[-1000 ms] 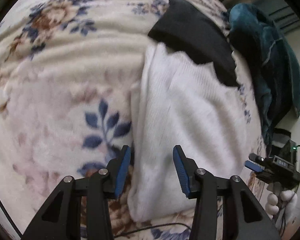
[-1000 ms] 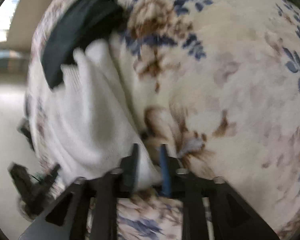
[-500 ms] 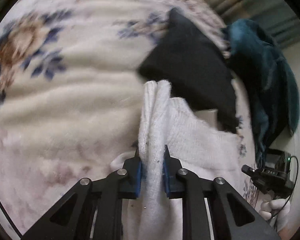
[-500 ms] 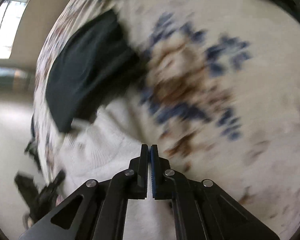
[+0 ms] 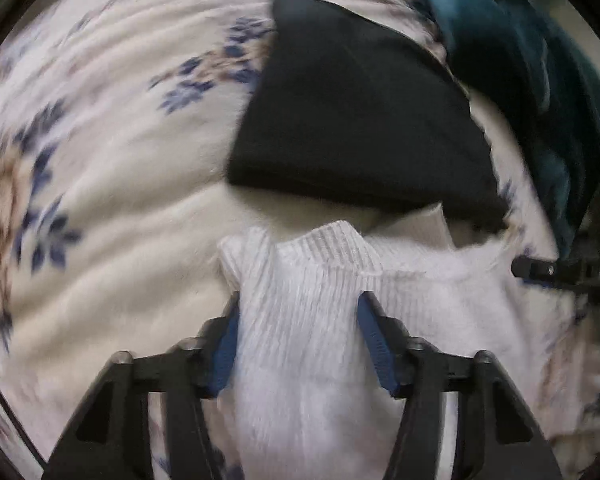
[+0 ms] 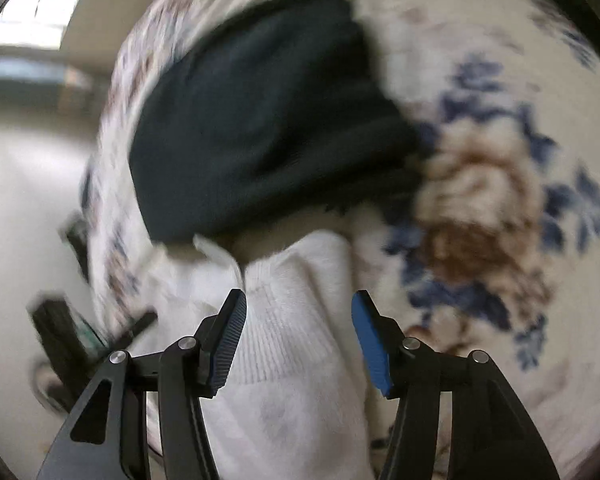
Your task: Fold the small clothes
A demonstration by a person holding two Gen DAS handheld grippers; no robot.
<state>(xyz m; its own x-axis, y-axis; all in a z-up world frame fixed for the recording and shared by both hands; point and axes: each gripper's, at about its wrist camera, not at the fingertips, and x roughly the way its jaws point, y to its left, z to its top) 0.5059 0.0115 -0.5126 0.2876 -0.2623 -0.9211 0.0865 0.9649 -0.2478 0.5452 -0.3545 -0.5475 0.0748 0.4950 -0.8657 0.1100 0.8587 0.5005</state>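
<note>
**Fold set down on white knit as both claws stand open**

Left wrist view: the left gripper point(image 5: 299, 340) pointed steeply down at the white knit garment point(image 5: 420, 300), which lay doubled on the floral blanket point(image 5: 120, 160) with its ribbed edge toward the black garment point(image 5: 352, 120). The jaws stood well apart, straddling a raised fold of the knit. The blue pads sat at its two sides and showed no pinch on it. A teal garment point(image 5: 540, 80) lay heaped at the far right, beyond the black one.

Right wrist view: the right gripper point(image 6: 299, 336) hovered over the other end of the white knit garment point(image 6: 284, 400). Its jaws had just been opening, and the cloth lay between them, with a sliver of space at the right-hand pad. It held nothing. The black garment point(image 6: 260, 120) lay just beyond the knit, touching or slightly overlapping its far edge. The picture was too blurred to say which. The floral blanket point(image 6: 480, 180) spread out to the right.

The step in hand appeared to be the release after one fold. The next move likely called for both claws to draw clear, then take fresh holds on an edge for a second fold without dragging the layers apart.
</note>
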